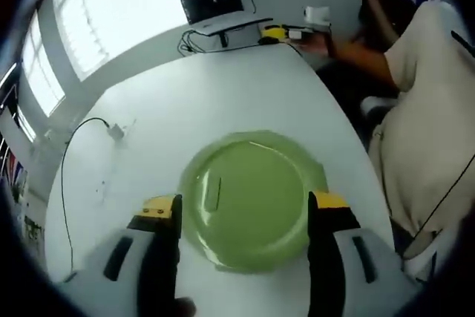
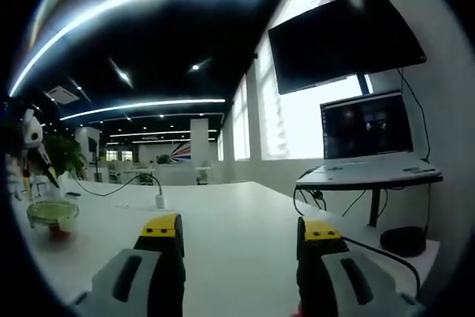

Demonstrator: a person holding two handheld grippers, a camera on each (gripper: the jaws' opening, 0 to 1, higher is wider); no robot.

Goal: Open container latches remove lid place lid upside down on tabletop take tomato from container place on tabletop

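Left gripper (image 1: 245,209) looked steeply down on the white tabletop (image 1: 223,102). Its jaws stood wide apart with yellow tips, one at 7 o'clock and one at 5 o'clock, gripping nothing. Between them lay the container (image 1: 251,198), a round pale-green form seen from above with its lid on; a small raised tab showed left of centre. Whether the jaw tips touched its sides could not be told. No tomato could be made out through the lid in this view.

At 10 o'clock a black cable (image 1: 70,161) ran to a small white adapter (image 1: 116,131) on the tabletop. At 12 o'clock, at the far edge, stood a laptop (image 1: 215,7) on a stand, with a dark monitor above it. At 2 to 4 o'clock a person (image 1: 427,102) in a pale top sat at the table edge, an arm stretched toward a yellow object (image 1: 273,33).

Right gripper (image 2: 237,235) was held level over the tabletop; jaws wide apart, nothing between them. At 9 o'clock the container (image 2: 52,215) stood well apart from the jaws, green on top with something red beneath, apparently the tomato (image 2: 58,231). The adapter (image 2: 159,200) sat at 10 o'clock, the laptop (image 2: 367,135) at 3 o'clock, and the monitor (image 2: 345,38) at 1 o'clock.
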